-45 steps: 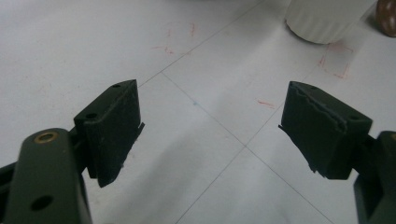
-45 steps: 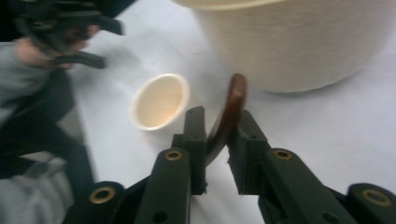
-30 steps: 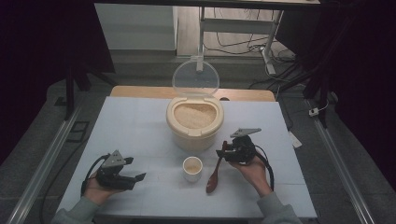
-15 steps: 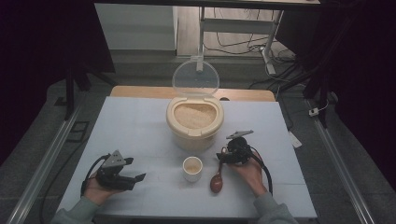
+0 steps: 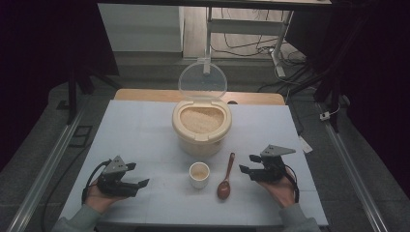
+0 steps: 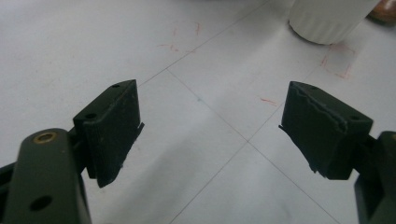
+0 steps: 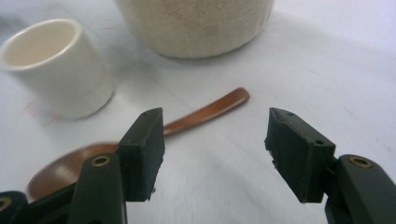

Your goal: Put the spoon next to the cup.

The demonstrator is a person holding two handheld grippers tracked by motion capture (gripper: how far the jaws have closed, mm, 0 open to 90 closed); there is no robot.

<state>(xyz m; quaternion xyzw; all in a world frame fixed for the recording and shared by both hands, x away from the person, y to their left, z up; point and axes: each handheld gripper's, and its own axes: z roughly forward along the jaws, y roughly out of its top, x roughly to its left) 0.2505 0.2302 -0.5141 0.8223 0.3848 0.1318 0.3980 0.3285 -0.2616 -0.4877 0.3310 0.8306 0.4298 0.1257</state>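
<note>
Spoon (image 5: 225, 178) beside right hand-held gripper (image 5: 245, 164)

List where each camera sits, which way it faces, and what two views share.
High view: above the person's side, looking forward and down on the table; both forearms, left gripper, right gripper.
Left gripper view: on that gripper, along its open jaws toward the cup.
Right gripper view: on that gripper, along its open jaws, empty, over the spoon, toward the tub.
Shared: all three show the cup.
</note>
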